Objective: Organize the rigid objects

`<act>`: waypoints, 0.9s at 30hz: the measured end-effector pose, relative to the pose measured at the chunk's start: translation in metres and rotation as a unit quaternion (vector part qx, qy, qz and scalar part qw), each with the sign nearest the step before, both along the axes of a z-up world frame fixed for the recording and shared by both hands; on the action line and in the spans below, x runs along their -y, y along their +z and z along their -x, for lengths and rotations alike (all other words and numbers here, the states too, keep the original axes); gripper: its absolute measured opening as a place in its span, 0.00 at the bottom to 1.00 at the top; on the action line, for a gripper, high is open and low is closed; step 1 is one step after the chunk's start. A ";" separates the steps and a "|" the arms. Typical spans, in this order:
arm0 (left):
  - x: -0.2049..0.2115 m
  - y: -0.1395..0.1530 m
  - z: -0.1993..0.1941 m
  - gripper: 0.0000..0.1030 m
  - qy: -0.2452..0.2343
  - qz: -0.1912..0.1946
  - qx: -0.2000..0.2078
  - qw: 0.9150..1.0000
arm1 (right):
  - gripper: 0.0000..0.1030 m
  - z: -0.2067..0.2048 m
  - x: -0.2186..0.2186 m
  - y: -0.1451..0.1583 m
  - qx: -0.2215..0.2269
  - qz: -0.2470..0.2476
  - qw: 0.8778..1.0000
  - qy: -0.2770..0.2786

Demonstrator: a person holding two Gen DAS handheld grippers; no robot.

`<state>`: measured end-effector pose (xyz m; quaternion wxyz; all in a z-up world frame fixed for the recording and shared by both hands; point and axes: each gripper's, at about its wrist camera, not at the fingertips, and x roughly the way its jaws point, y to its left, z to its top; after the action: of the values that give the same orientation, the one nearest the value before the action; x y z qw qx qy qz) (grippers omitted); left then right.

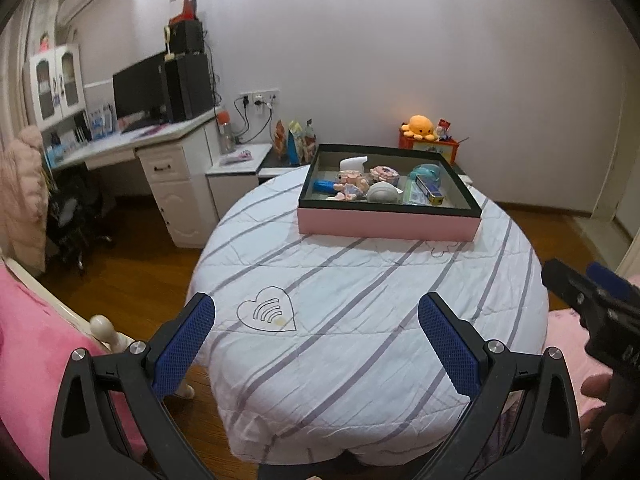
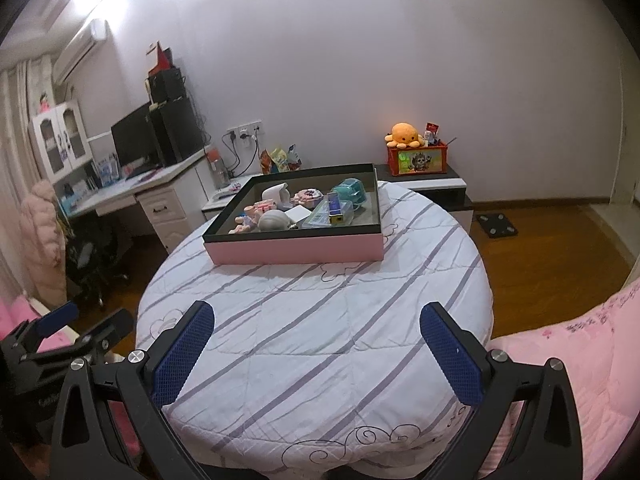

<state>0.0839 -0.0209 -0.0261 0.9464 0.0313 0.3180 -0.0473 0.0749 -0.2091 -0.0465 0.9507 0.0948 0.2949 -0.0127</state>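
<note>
A pink tray with a black rim (image 1: 388,224) (image 2: 296,250) stands at the far side of a round table under a white striped cloth (image 1: 360,300) (image 2: 320,320). It holds several small objects: a white spray bottle (image 1: 354,164), a grey shell-like piece (image 1: 382,193) (image 2: 274,220), a teal holder (image 1: 428,172) (image 2: 350,194), a blue and yellow box (image 1: 430,194) (image 2: 335,212). My left gripper (image 1: 316,316) is open and empty above the table's near part. My right gripper (image 2: 316,324) is open and empty too, well short of the tray.
A white desk (image 1: 152,140) with monitor and speakers stands at left, a black chair (image 1: 76,216) beside it. A red box with an orange plush (image 1: 420,128) (image 2: 404,136) sits on a low cabinet behind the table. Pink bedding (image 2: 580,352) lies at right. Wooden floor surrounds the table.
</note>
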 end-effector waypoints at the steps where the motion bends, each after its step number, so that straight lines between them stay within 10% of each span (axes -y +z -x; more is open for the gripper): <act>1: 0.000 0.001 0.001 1.00 0.002 -0.003 0.001 1.000 | 1.00 0.000 0.001 -0.001 0.001 -0.004 1.000 0.001; 27: -0.006 0.024 0.014 1.00 0.020 0.013 0.022 0.999 | 1.00 0.013 -0.004 0.014 0.025 0.021 0.999 -0.002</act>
<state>0.0698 -0.0147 -0.0023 0.9542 0.0134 0.2970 -0.0324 0.0615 -0.2047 -0.0322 0.9594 0.0761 0.2710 -0.0187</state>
